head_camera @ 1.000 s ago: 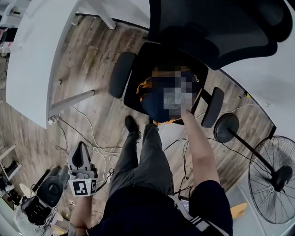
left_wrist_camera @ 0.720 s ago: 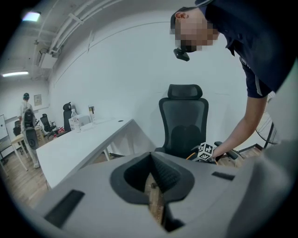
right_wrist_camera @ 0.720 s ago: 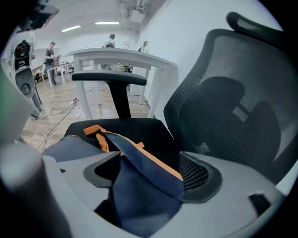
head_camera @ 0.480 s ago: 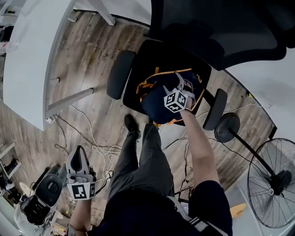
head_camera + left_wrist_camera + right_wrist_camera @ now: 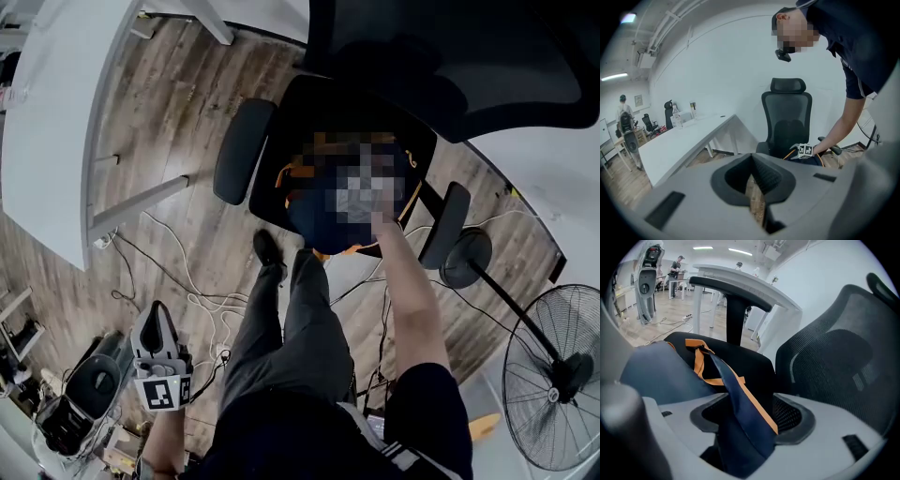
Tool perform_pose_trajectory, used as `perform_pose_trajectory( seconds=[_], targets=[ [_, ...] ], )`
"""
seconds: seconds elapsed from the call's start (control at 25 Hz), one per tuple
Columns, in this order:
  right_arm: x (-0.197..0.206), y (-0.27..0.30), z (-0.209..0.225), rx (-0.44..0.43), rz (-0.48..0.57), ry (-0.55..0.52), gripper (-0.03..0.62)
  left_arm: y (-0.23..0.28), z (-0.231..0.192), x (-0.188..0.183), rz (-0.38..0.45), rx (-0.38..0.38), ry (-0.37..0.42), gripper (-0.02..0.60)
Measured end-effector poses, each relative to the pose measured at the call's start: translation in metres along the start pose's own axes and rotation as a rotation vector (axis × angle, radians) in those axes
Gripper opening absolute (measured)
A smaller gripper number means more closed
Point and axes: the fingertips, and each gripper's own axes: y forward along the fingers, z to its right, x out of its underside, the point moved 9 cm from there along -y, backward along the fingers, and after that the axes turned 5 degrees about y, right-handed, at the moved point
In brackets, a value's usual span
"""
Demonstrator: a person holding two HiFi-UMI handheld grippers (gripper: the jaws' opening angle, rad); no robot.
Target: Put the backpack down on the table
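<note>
The navy backpack [image 5: 319, 239] with orange trim lies on the seat of a black office chair [image 5: 281, 122]. A mosaic patch covers my right gripper in the head view; my right arm reaches down to the backpack. In the right gripper view the backpack's body [image 5: 661, 373] lies left, and its navy, orange-edged strap [image 5: 740, 399] runs up between the jaws of my right gripper [image 5: 745, 416]. Those jaws have just been closing around the strap, with dark gaps still beside it. My left gripper [image 5: 157, 317] hangs low at my left side, shut on nothing. The white table [image 5: 56, 122] stands left of the chair.
Cables [image 5: 187, 281] trail over the wooden floor beside my legs. A standing fan [image 5: 553, 375] is at the right, and grey equipment [image 5: 84, 389] stands at the lower left. In the left gripper view bottles [image 5: 675, 119] stand on the table [image 5: 684, 143].
My right arm has sunk toward the backpack on the seat. My left gripper has dropped a little lower in the head view.
</note>
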Motion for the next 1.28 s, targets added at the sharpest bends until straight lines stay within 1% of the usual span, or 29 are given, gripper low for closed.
perform_pose_trajectory(
  seconds=[0.08, 0.2, 0.28, 0.4, 0.6, 0.68, 0.76, 0.88, 0.92, 1.0, 1.04, 1.2, 1.28],
  targets=[
    [-0.001, 0.004, -0.001, 0.003, -0.004, -0.011, 0.286, 0.0, -0.001, 0.002, -0.01, -0.005, -0.007, 0.003],
    [-0.003, 0.009, -0.004, 0.002, -0.015, -0.063, 0.209, 0.0, -0.002, 0.002, -0.019, -0.009, -0.009, 0.003],
    [-0.002, 0.013, -0.005, -0.004, -0.014, -0.085, 0.195, 0.0, 0.0, 0.002, -0.022, -0.01, -0.008, 0.003],
    [0.001, 0.02, -0.001, -0.008, -0.02, -0.095, 0.202, 0.0, 0.002, 0.007, -0.029, -0.017, -0.01, 0.003],
    [-0.003, 0.035, 0.003, 0.013, -0.05, -0.152, 0.196, 0.001, 0.001, 0.015, -0.043, -0.025, -0.025, 0.003],
    [-0.006, 0.038, 0.001, 0.011, -0.049, -0.142, 0.199, 0.002, 0.001, 0.016, -0.035, -0.025, -0.034, 0.003],
    [-0.008, 0.037, -0.001, 0.003, -0.042, -0.12, 0.236, 0.002, 0.001, 0.018, -0.037, -0.026, -0.036, 0.003],
    [-0.01, 0.039, -0.006, 0.004, -0.043, -0.126, 0.226, 0.002, -0.001, 0.022, -0.048, -0.033, -0.041, 0.003],
    [-0.011, 0.042, -0.007, 0.002, -0.047, -0.136, 0.217, 0.003, -0.001, 0.023, -0.053, -0.035, -0.047, 0.003],
    [-0.011, 0.049, -0.006, -0.006, -0.062, -0.152, 0.169, 0.004, -0.001, 0.023, -0.061, -0.038, -0.056, 0.003],
    [-0.01, 0.052, -0.005, -0.007, -0.069, -0.154, 0.156, 0.005, 0.0, 0.023, -0.063, -0.039, -0.058, 0.003],
    [-0.006, 0.057, -0.005, -0.007, -0.091, -0.187, 0.03, 0.002, 0.0, 0.025, -0.071, -0.044, -0.042, 0.003],
    [-0.005, 0.057, -0.005, -0.01, -0.092, -0.192, 0.017, 0.002, -0.001, 0.025, -0.071, -0.046, -0.044, 0.003]
  ],
)
